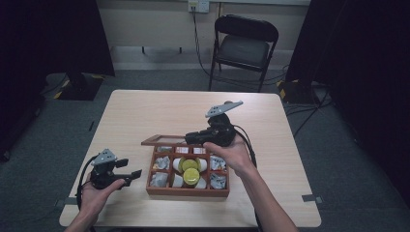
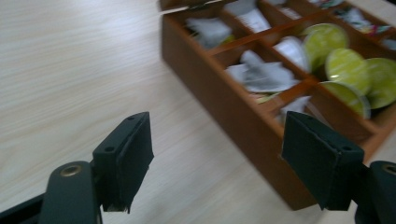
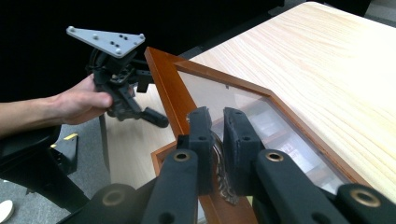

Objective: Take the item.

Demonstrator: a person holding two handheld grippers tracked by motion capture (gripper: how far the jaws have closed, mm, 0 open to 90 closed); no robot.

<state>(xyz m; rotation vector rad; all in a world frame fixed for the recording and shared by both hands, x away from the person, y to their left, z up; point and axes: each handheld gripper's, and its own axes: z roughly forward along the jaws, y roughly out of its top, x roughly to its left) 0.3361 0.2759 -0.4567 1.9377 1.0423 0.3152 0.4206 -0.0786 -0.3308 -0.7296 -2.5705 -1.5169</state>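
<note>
A brown wooden box (image 1: pixel 187 191) with several compartments sits on the table near its front edge; it holds grey sachets (image 1: pixel 161 163) and round green-lidded capsules (image 1: pixel 189 170). Its glass-paned lid (image 1: pixel 164 140) is raised at the far side. My right gripper (image 1: pixel 189 138) is shut on the lid's frame; in the right gripper view its jaws (image 3: pixel 217 126) clamp the wooden frame (image 3: pixel 163 84) at a small metal fitting. My left gripper (image 1: pixel 135 175) hovers left of the box, open and empty. The left gripper view has its jaws (image 2: pixel 219 140) spread wide before the box wall (image 2: pixel 224 107), with capsules (image 2: pixel 345 70) beyond.
The light wooden table (image 1: pixel 145 111) has bare surface behind and left of the box. A black folding chair (image 1: pixel 244 48) stands on the floor past the far edge. Dark curtains hang on both sides. The left gripper (image 3: pixel 154 116) appears beyond the lid in the right gripper view.
</note>
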